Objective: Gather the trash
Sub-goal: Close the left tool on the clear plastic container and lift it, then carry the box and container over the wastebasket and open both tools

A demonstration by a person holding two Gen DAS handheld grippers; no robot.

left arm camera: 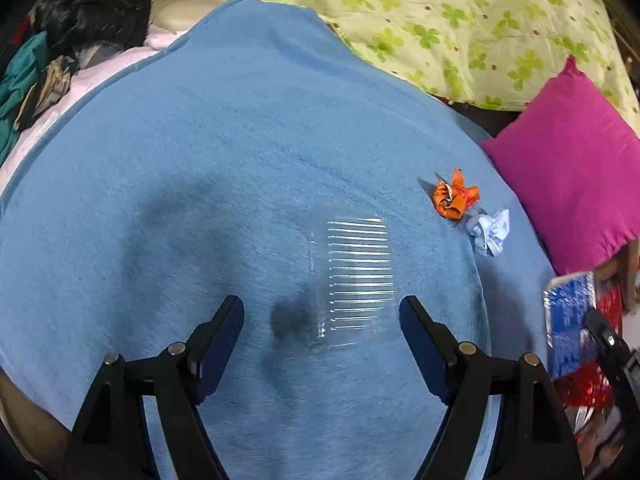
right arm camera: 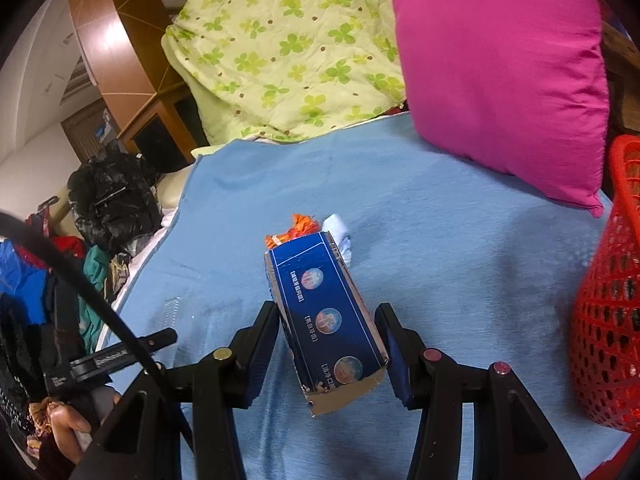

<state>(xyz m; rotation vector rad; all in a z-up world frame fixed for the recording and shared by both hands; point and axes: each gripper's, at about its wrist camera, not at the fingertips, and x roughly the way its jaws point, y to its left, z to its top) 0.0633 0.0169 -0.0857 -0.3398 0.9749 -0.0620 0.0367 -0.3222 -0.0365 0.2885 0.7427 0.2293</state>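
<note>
A clear ribbed plastic tray lies flat on the blue blanket. My left gripper hovers just above its near end, open, with nothing pressed between the fingers. Further right lie a crumpled orange wrapper and a crumpled pale blue paper. My right gripper is shut on a dark blue box with a torn near end, held above the blanket. That box also shows at the right edge of the left wrist view. The orange wrapper and pale paper peek out behind it.
A red mesh basket stands at the right edge. A magenta pillow and a green clover quilt lie at the back. A black bag and clothes pile up to the left of the bed.
</note>
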